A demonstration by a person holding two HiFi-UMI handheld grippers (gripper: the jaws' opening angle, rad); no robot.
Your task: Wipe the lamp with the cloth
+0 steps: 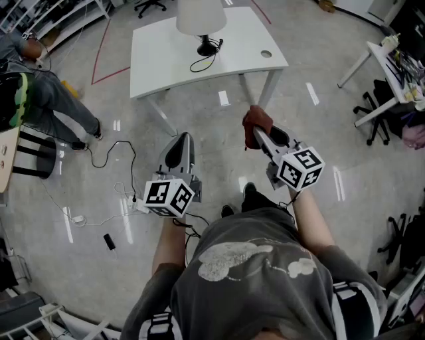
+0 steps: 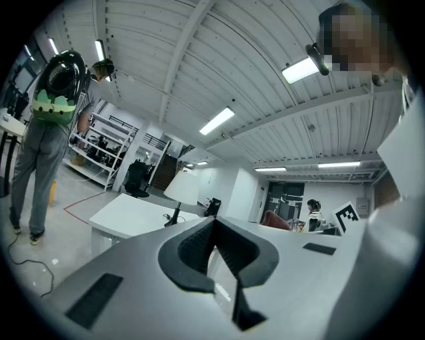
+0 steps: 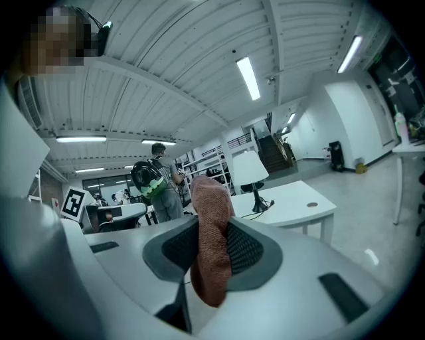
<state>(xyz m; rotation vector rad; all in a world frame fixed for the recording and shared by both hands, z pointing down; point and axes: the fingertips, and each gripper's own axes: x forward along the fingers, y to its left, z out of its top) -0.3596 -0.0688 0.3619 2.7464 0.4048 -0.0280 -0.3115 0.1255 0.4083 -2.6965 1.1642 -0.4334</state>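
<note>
Head view is showing me standing well apart from the white worktop (image 1: 166,60) where the one lamp (image 1: 200,14) is sitting, its black cord (image 1: 199,64) curling beside the base. I am holding the single cloth (image 3: 211,226) in my right gripper (image 1: 255,133). Its fingers are clamping on the reddish-brown fabric, which is bunching above them and hanging below. My left gripper (image 2: 214,222) is carrying nothing, its fingers pressing together at the tips.

I am judging the cloth to be soft, light and limp, so a pinch across its middle is suiting it, leaving a loose pad free for wiping. The lamp is looking top-heavy on a slim stem, and I am expecting its pale shade to be thin and easily dented. I am thinking of steadying it low, at the stem or base, with the left fingers while stroking lightly.

I am counting one lamp, one cloth, one worktop and two grippers.
</note>
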